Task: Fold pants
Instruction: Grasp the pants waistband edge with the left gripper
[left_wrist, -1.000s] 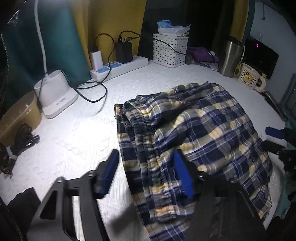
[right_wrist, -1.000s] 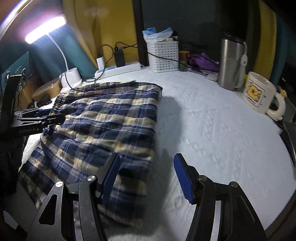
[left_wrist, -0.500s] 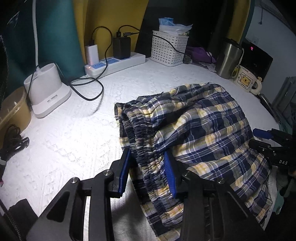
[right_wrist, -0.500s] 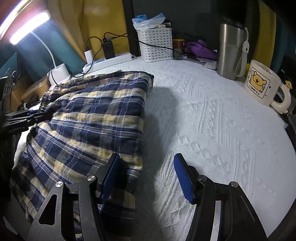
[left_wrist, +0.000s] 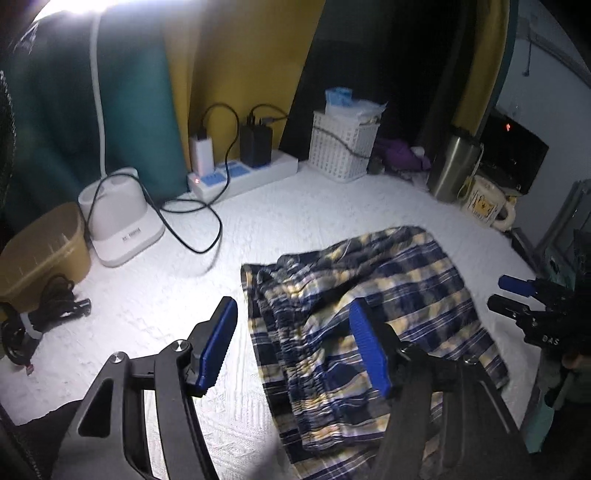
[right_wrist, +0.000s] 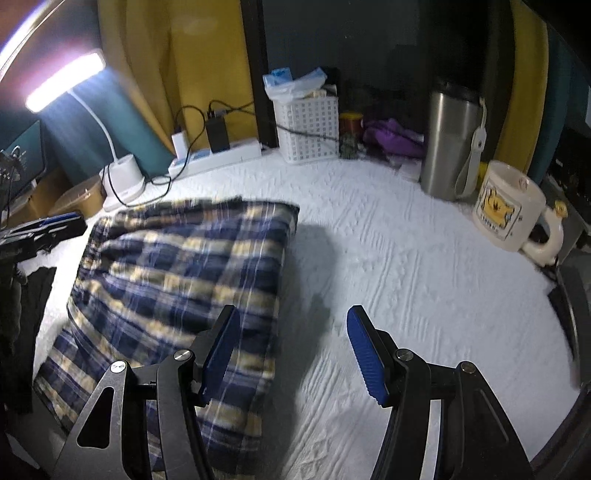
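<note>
**Plaid pants, folded bundle: tongs released above it**

Item: plaid pants (left_wrist: 373, 295), blue, navy and yellow check, lay folded into a compact rectangle on the white textured desk (right_wrist: 388, 236). The gathered waistband ran along the bundle's left edge in the left wrist view.

Left tongs (left_wrist: 295, 343): jaws had just been opening; they stood apart over the waistband edge, one pad over bare desk, the other over cloth, nothing pinched.

Right tongs (right_wrist: 291, 347): jaws apart and empty, astride the bundle's right-hand edge, left pad over fabric, right pad over bare desk.

Handling note, as judgement: the fold looked near complete. To finish well, both tongs should lift straight off without snagging the layers, then any ridge near the waistband be pressed flat and the edges squared.
</note>
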